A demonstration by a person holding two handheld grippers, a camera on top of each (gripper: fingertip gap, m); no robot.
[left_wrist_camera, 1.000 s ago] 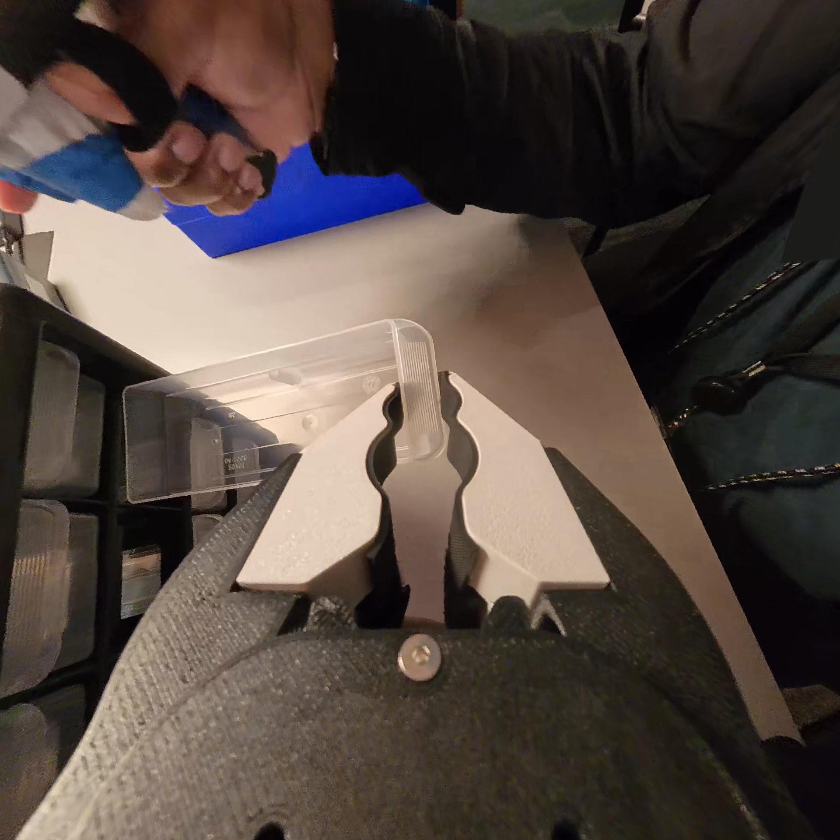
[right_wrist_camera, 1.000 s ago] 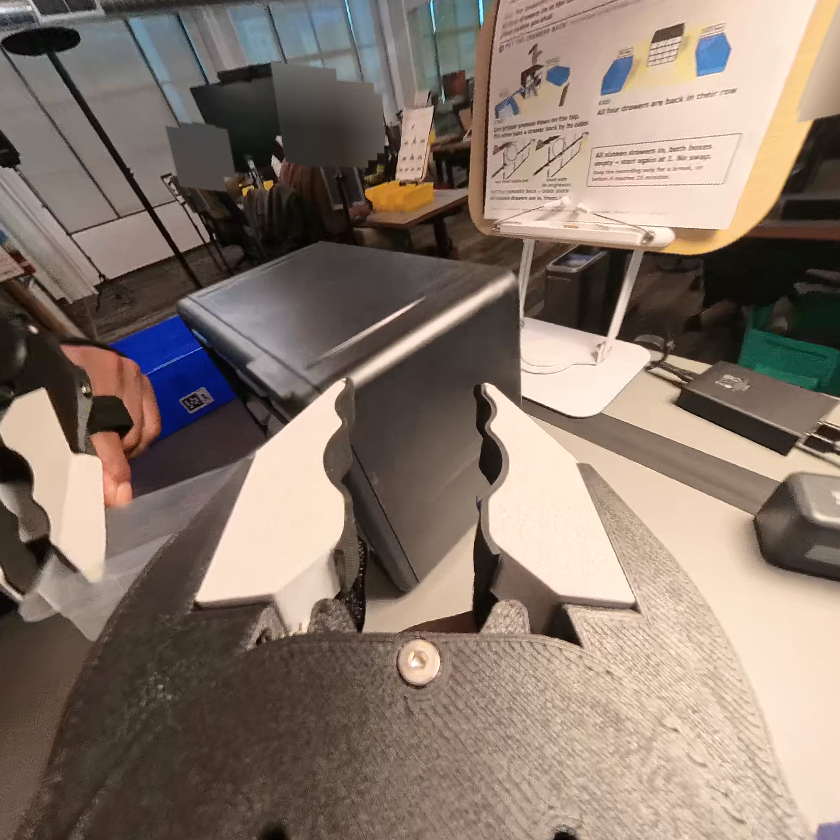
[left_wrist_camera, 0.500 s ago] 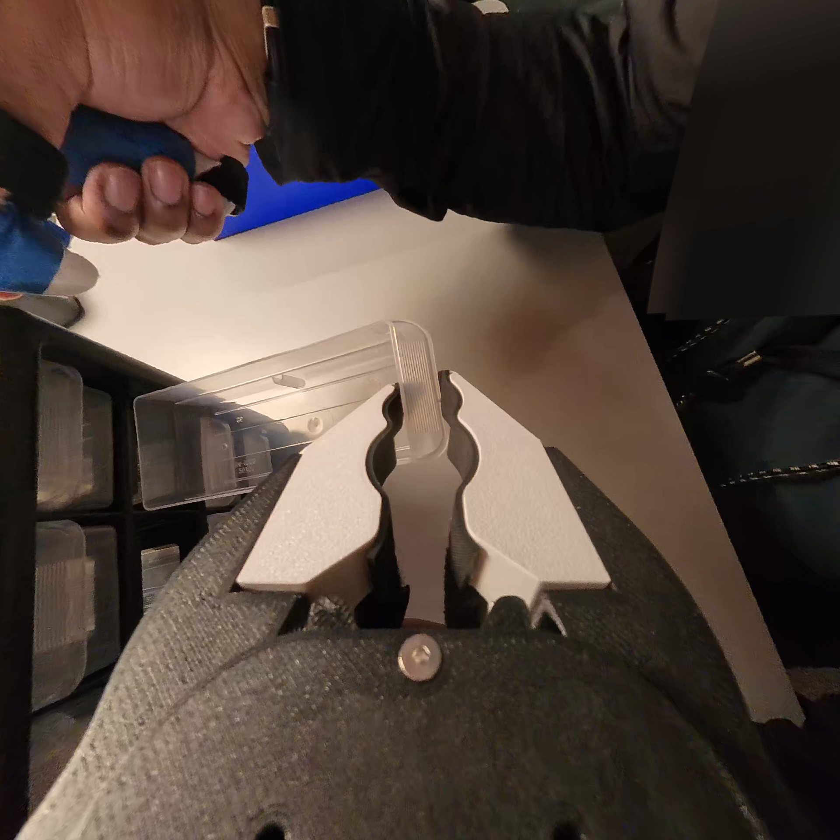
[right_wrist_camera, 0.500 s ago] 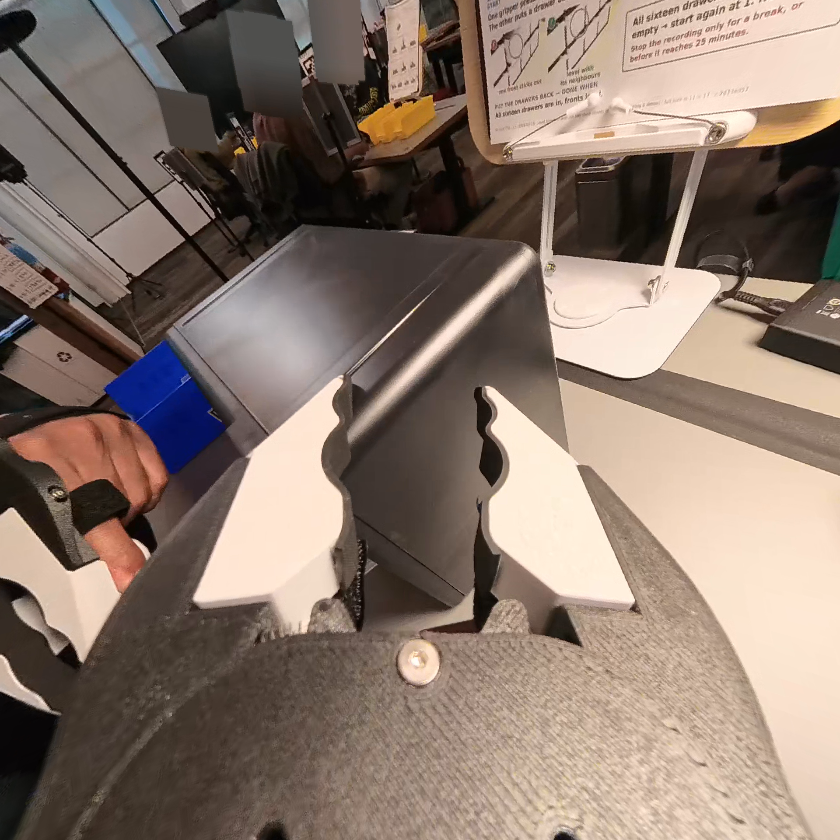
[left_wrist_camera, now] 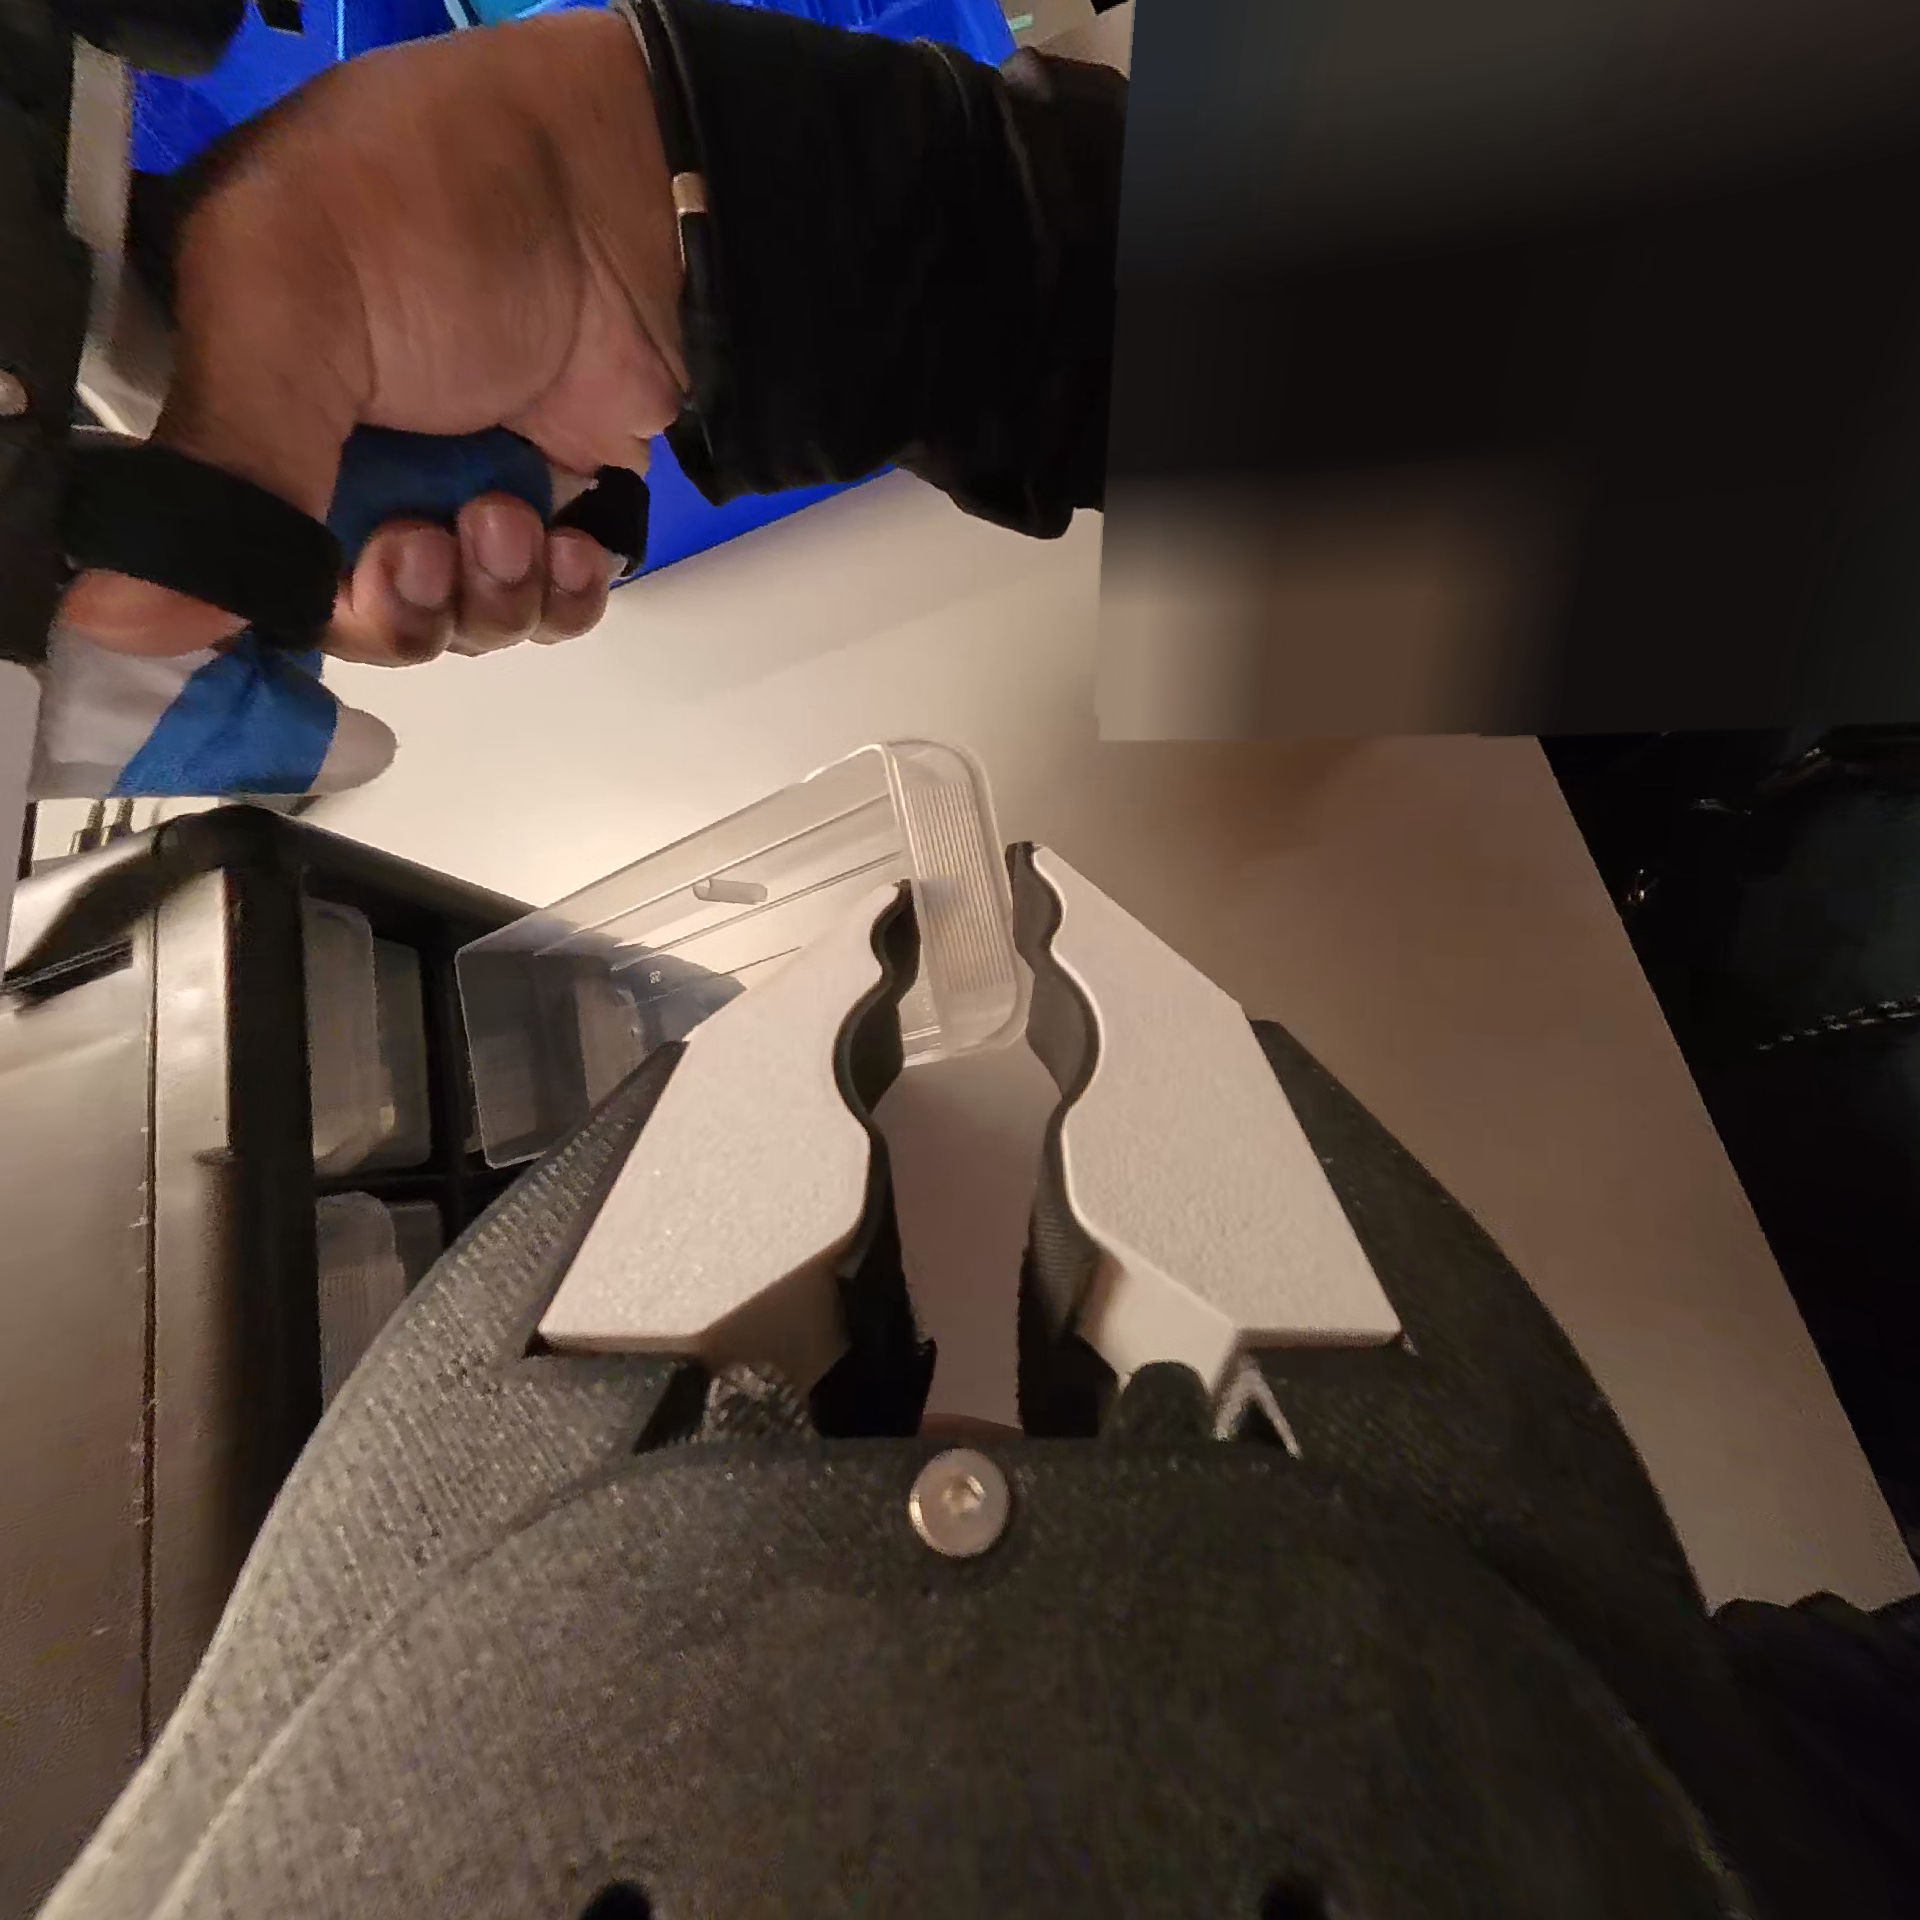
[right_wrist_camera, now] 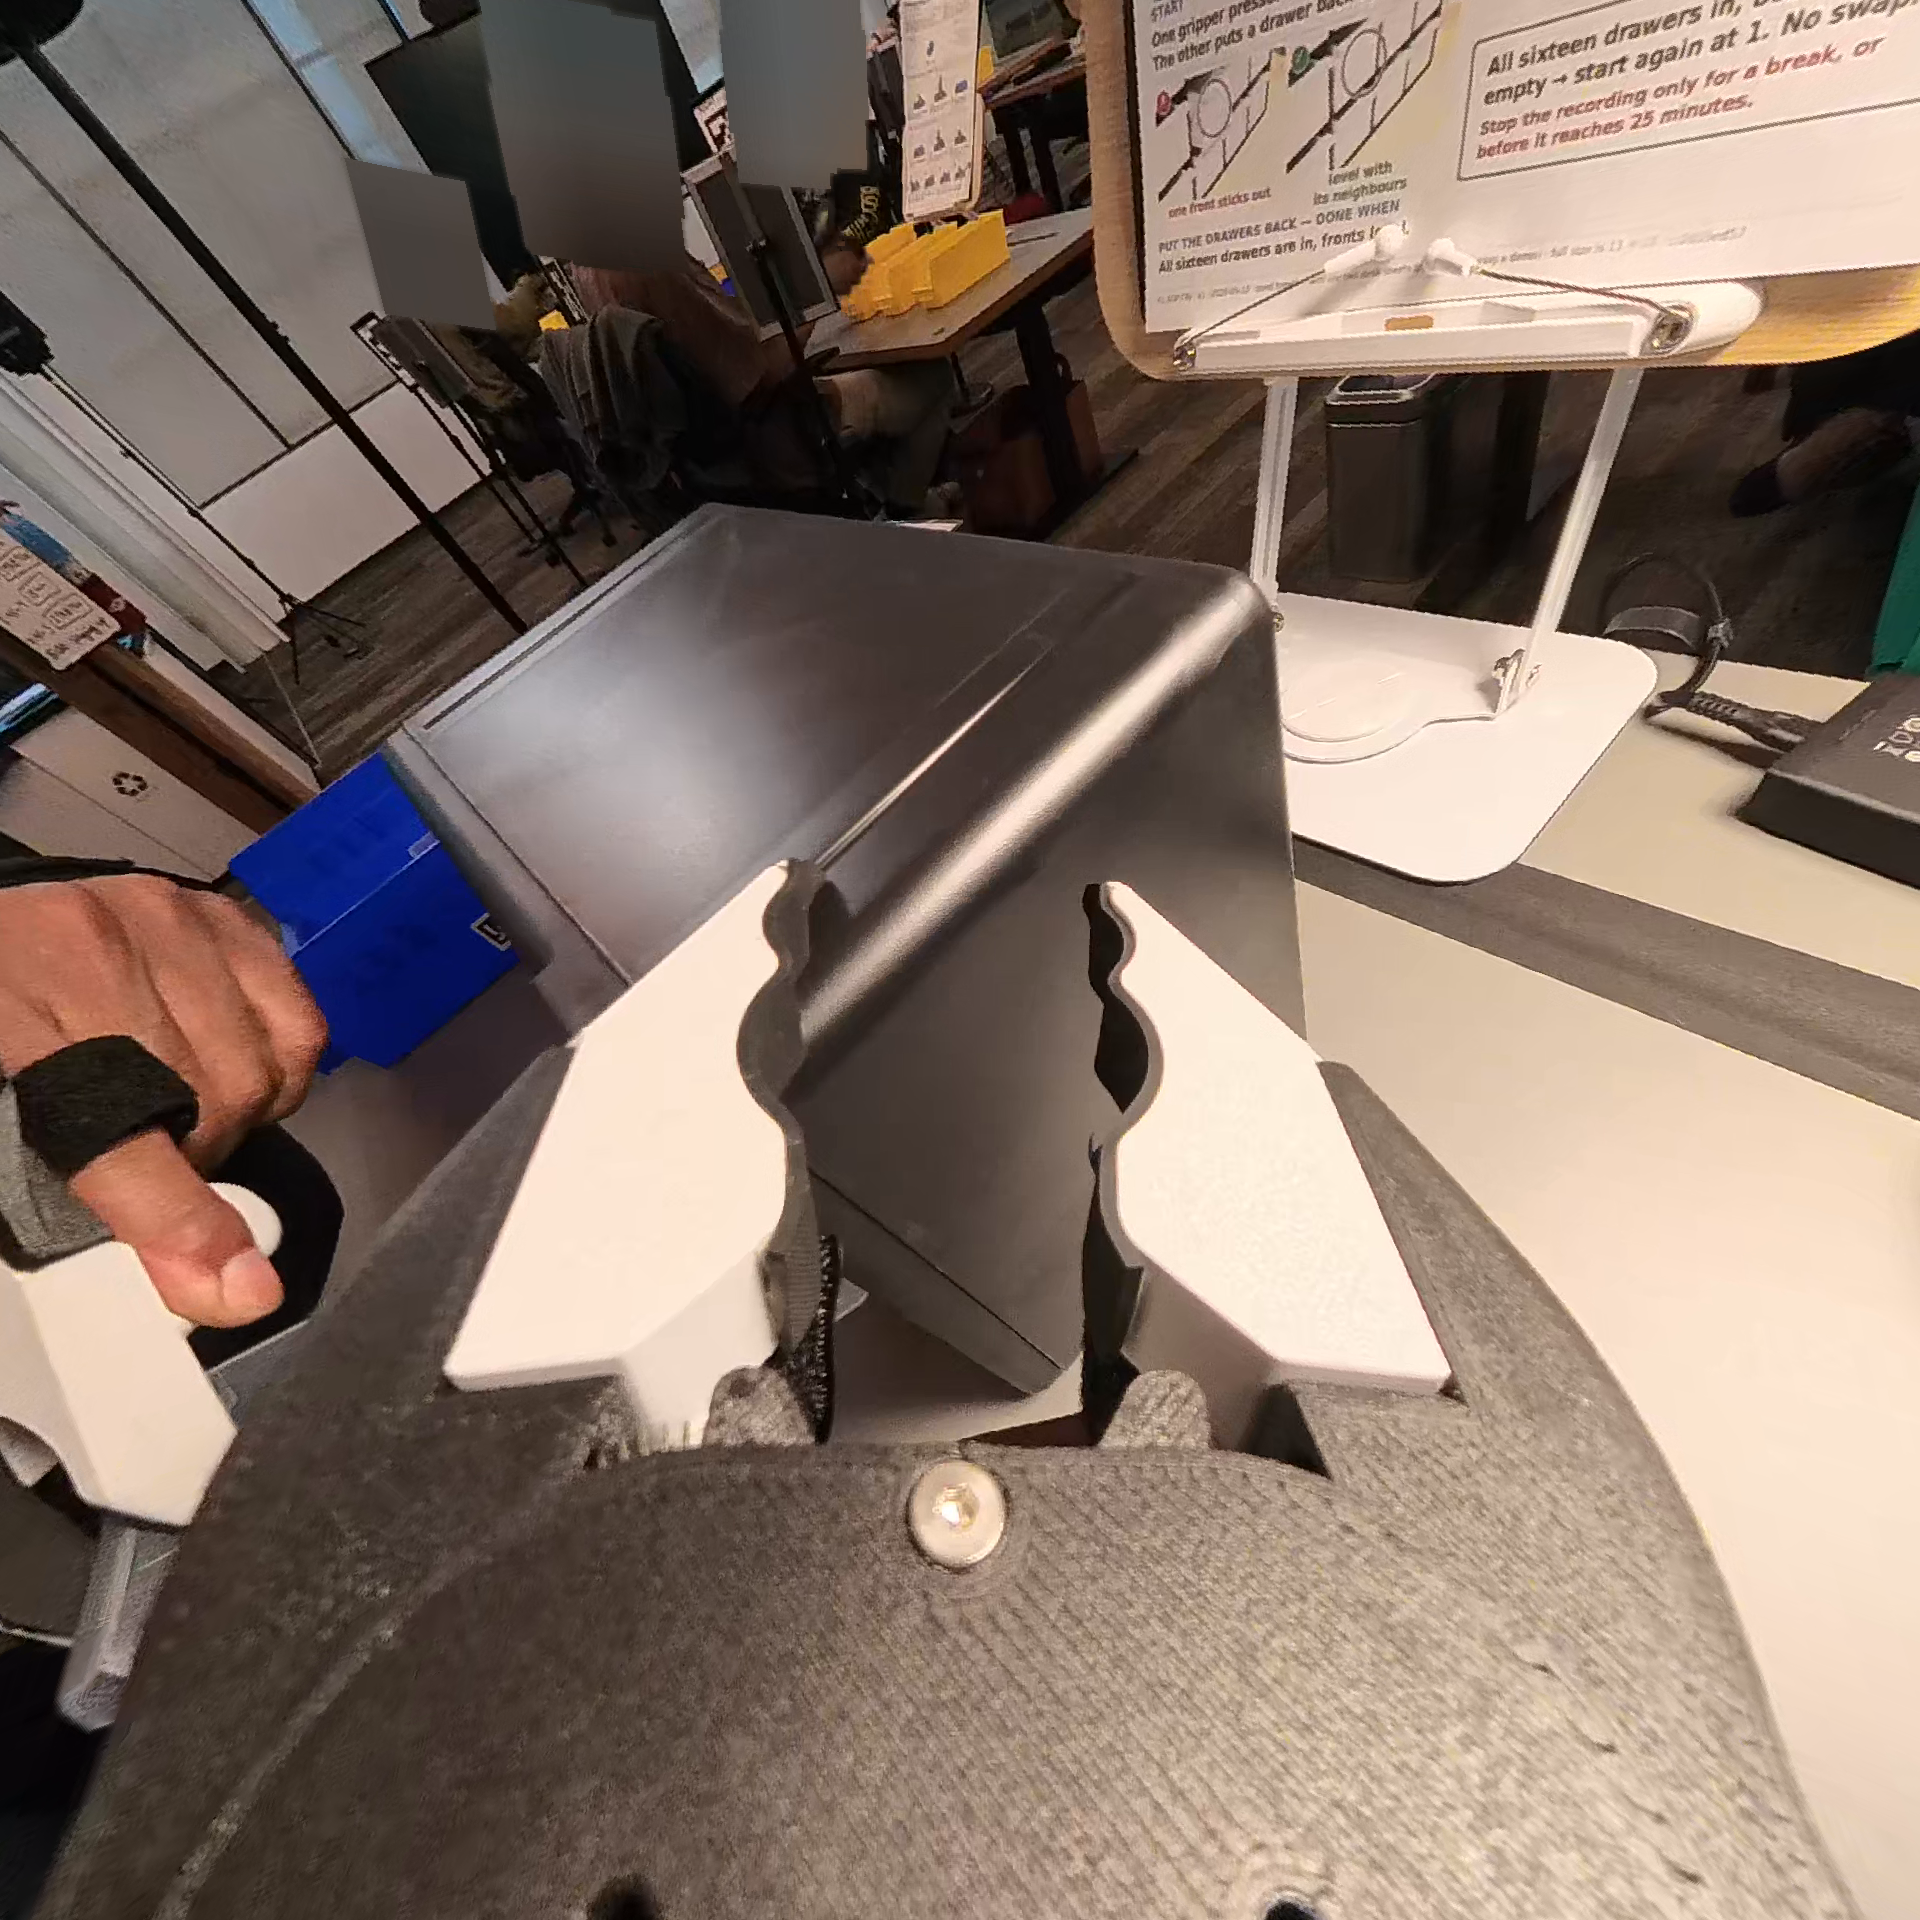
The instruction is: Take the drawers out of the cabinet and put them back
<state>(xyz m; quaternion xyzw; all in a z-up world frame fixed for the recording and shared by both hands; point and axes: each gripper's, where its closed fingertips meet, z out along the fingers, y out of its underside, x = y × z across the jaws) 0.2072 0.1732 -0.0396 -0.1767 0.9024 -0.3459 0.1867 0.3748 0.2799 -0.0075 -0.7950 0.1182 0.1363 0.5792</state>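
Note:
In the left wrist view my left gripper (left_wrist_camera: 961,873) is shut on the ribbed front tab of a clear plastic drawer (left_wrist_camera: 727,914). The drawer hangs in the air, and its far end points left toward the black cabinet (left_wrist_camera: 239,987), which has several clear drawers in its slots. In the right wrist view my right gripper (right_wrist_camera: 940,894) is open and empty. It is close over the cabinet's (right_wrist_camera: 779,707) top right edge, which shows between the fingers. A white finger of my left gripper (right_wrist_camera: 104,1382) shows at the lower left, under a hand (right_wrist_camera: 156,1039).
A blue bin (right_wrist_camera: 364,914) stands left of the cabinet. A white document stand (right_wrist_camera: 1455,727) and a black box (right_wrist_camera: 1849,790) sit on the table (right_wrist_camera: 1558,1143) to the right. The person's hand (left_wrist_camera: 416,260) and dark sleeve fill the top of the left wrist view.
My left gripper has carried the clear drawer closer to the cabinet front, still gripping its tab. My right gripper has risen and closed in on the cabinet's top edge, staying open.

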